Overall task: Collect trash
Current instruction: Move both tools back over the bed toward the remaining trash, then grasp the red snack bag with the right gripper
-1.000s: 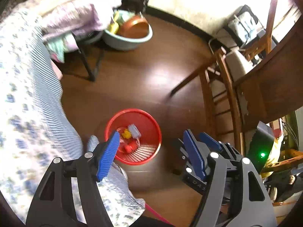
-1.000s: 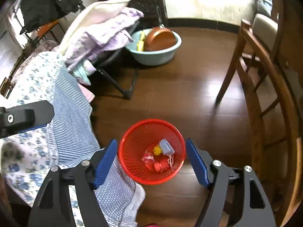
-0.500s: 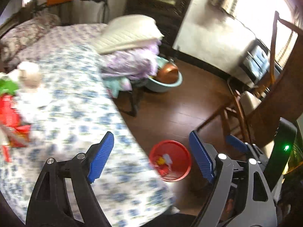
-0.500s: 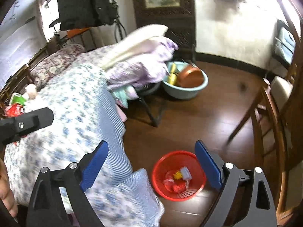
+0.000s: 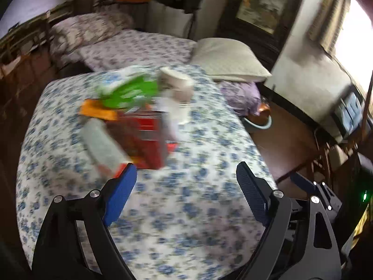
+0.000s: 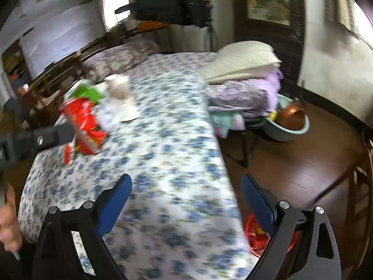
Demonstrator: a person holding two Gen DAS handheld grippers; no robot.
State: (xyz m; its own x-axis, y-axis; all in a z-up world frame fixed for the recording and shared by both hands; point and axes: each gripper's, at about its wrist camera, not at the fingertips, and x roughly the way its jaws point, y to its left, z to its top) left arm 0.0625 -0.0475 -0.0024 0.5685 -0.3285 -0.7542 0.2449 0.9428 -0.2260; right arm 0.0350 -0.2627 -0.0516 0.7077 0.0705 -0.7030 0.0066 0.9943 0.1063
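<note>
**A:** Over the floral bedspread [image 5: 186,210] both tools hang empty: left gripper [image 5: 184,193] still spreading its jaws, right gripper [image 6: 186,200] wide apart. Trash pile [image 5: 132,121] sits mid-bed, red basket [image 6: 254,235] on the floor beside it.

**B:** A second ago both stared down into that basket. Risk now, I'd guess: grabbing cloth along with wrappers, or tipping that paper cup [image 5: 177,86].

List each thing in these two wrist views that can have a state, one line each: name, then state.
left gripper: jaws opening, nothing between them
right gripper: open, empty
red snack packet: lying on the floral bedspread
green packet: lying on the bed, blurred
paper cup: upright
red trash basket: on the floor, holding trash
cream pillow: stacked on folded bedding
</note>
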